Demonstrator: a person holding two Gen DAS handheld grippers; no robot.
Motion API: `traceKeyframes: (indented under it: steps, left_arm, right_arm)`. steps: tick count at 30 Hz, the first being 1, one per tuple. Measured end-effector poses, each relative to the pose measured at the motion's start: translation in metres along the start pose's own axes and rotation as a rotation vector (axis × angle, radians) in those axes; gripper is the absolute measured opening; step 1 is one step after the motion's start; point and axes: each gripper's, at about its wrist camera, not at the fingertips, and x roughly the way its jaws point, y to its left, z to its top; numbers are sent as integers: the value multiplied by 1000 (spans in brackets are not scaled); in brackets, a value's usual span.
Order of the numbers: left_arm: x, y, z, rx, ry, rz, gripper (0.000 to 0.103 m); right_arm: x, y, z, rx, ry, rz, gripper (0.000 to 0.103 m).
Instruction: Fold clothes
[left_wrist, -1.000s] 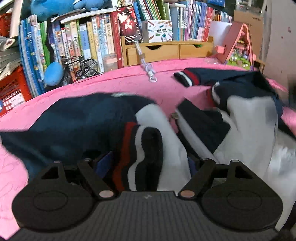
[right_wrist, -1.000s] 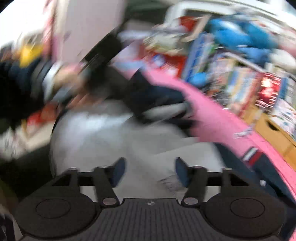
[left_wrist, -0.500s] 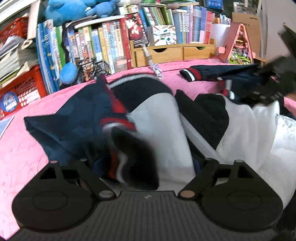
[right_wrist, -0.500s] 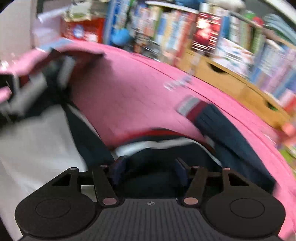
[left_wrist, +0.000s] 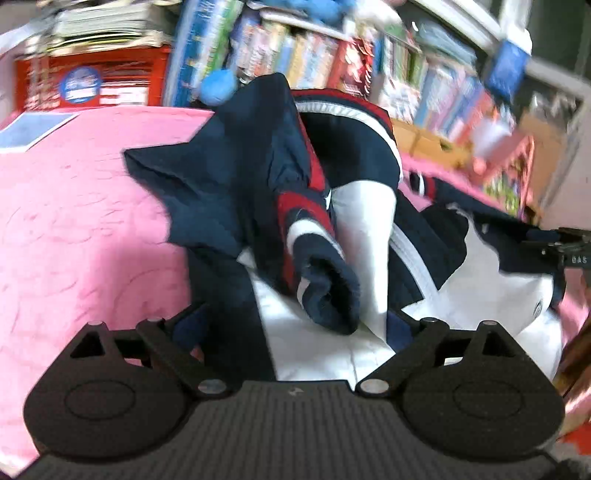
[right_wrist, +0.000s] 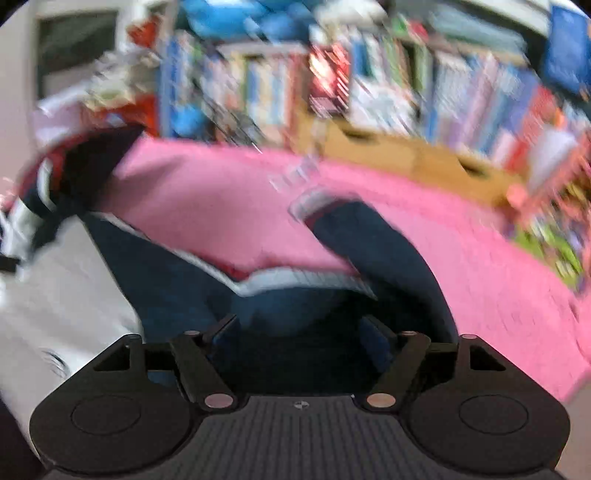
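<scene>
Black fingers of the left gripper stand wide apart, with the jacket's striped cuff lying loose between them, not pinched. Just ahead, the jacket bunches up in a heap on the pink bed cover. The right gripper is spread too, with dark cloth between its fingers; I cannot tell if it touches. To fold well, I think each gripper should pinch an edge and pull the cloth flat. I count one jacket, two sleeves and two grippers. Far ahead stand many books.
</scene>
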Motion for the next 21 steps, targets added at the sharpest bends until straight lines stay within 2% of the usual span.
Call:
traceKeyframes:
  steps: [2,4,6,8,9,10,11,12,14,16,18,21]
  left_arm:
    - [-5,-2,-3,-12,-4,18,96]
    - [-7,-6,-8,10,-6,38,98]
    - [-9,-9,-10,17,-10,46,99]
    - [-10,-10,-12,15,-12,49,99]
    - [-10,-10,-12,14,-12,51,99]
    - [-11,-10,-13,16,-11,52,99]
    - [-11,-10,-13,21,-9,52,99]
    - [-11,-10,-13,25,-7,51,99]
    - [-13,-10,-14,34,1,47,99]
    - [-15,-8,-11,50,17,40,99]
    - [-19,-8,-4,70,21,34,99]
    - [-40,-15,18,148,-69,45,99]
  right_arm:
    - [5,15,17,-17,-42,114,93]
    - [20,34,33,-21,-42,239,96]
    - [46,54,47,-8,-6,347,100]
    - [52,68,49,-20,6,393,99]
    - [49,74,47,-35,4,403,94]
    - [46,80,45,-50,2,413,74]
    - [43,86,43,-64,-1,423,64]
    - [40,92,41,-79,-3,433,61]
    - [33,104,37,-109,-7,453,41]
    - [27,116,33,-138,-12,472,33]
    - [20,127,28,-176,-16,484,30]
    - [-3,134,8,-289,-19,440,27]
